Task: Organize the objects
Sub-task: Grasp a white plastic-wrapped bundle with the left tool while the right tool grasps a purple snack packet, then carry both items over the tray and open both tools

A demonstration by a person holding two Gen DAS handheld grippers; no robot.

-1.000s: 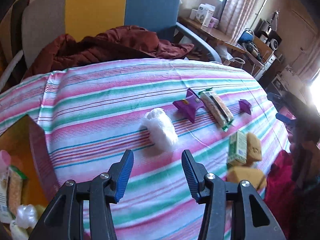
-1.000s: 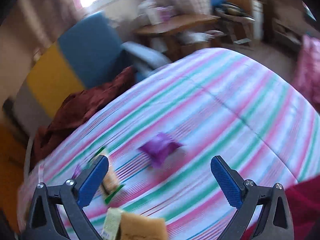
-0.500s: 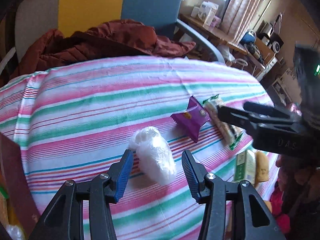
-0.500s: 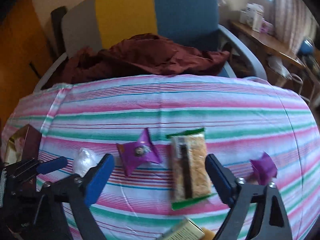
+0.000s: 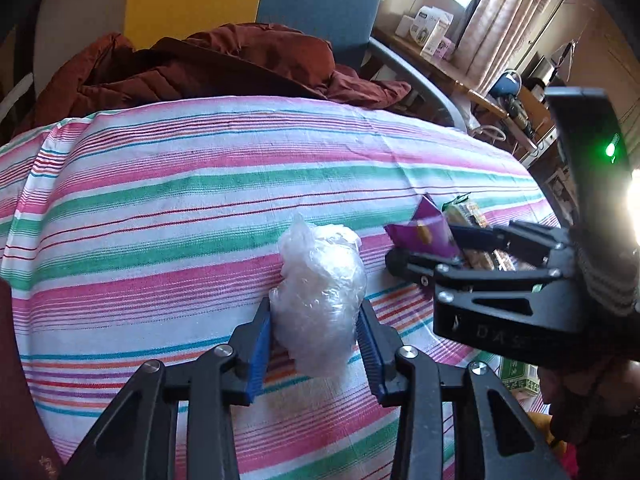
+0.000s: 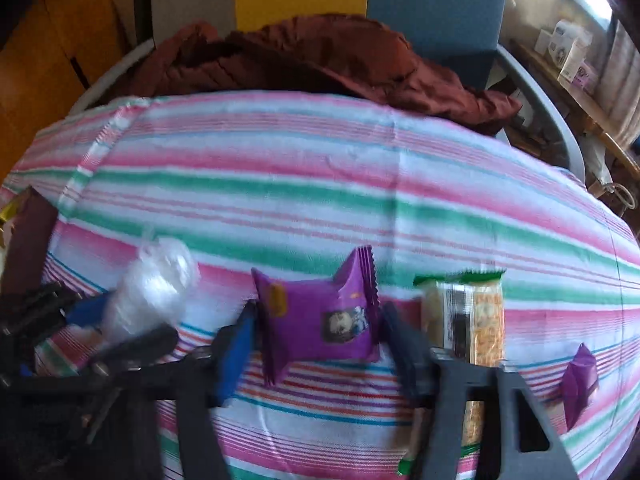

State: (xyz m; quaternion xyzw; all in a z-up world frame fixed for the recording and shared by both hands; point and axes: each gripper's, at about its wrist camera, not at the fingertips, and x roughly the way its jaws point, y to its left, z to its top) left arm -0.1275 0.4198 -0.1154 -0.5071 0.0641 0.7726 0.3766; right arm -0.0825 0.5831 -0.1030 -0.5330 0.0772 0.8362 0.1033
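A crumpled clear plastic bag lies on the striped tablecloth. My left gripper is closing, and its blue pads touch the bag on both sides. To its right, a purple snack packet sits between the pads of my right gripper, which is also closing and touches both of its edges. In the left wrist view the right gripper comes in from the right, over the purple packet. The bag and left gripper show blurred at the left of the right wrist view.
A cracker bar in a green-ended wrapper lies just right of the purple packet, with a small purple packet further right. A brown box stands at the left edge. A red-brown jacket is draped on the chair behind.
Both grippers came down onto the table and narrowed. The left now has the plastic bag between its pads. The right swung in from the side and closed around the purple packet.
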